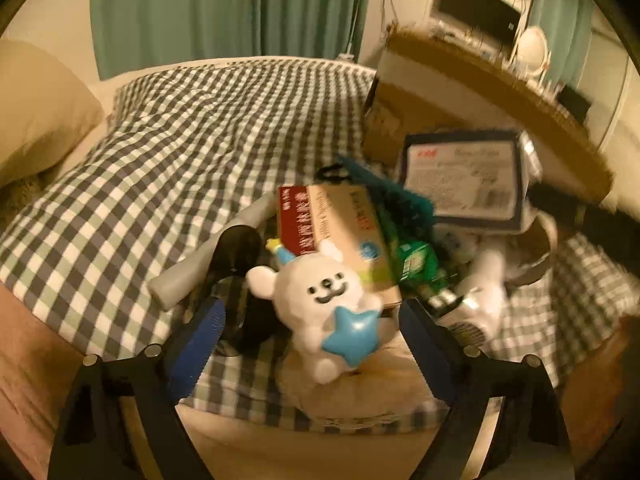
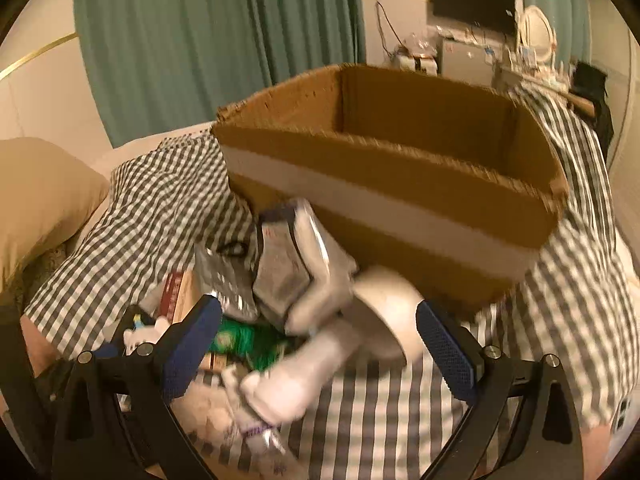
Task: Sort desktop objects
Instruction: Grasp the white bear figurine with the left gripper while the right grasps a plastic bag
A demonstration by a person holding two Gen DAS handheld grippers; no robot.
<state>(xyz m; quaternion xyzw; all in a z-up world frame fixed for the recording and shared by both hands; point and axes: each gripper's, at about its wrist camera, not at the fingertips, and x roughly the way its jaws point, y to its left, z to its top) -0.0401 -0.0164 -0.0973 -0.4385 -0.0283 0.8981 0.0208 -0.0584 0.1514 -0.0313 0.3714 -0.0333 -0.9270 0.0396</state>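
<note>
1. Left claw apart, empty, hanging over white plush bear in the clutter heap on the checked bed.
2. Right claw apart, empty, over tape roll just before cardboard box.
3. Step, I judge: picking. Next: drop lower, close on one item, carry to box.

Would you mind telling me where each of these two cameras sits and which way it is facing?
Left wrist: rides on the left gripper, looking forward and down over the checked bed at a white bear toy and a red-and-tan box; its two open blue-padded fingers show.
Right wrist: rides on the right gripper, facing the cardboard box and a tape roll; its open fingers show.
Shared: bed, cardboard box, bear toy, green curtain.
</note>
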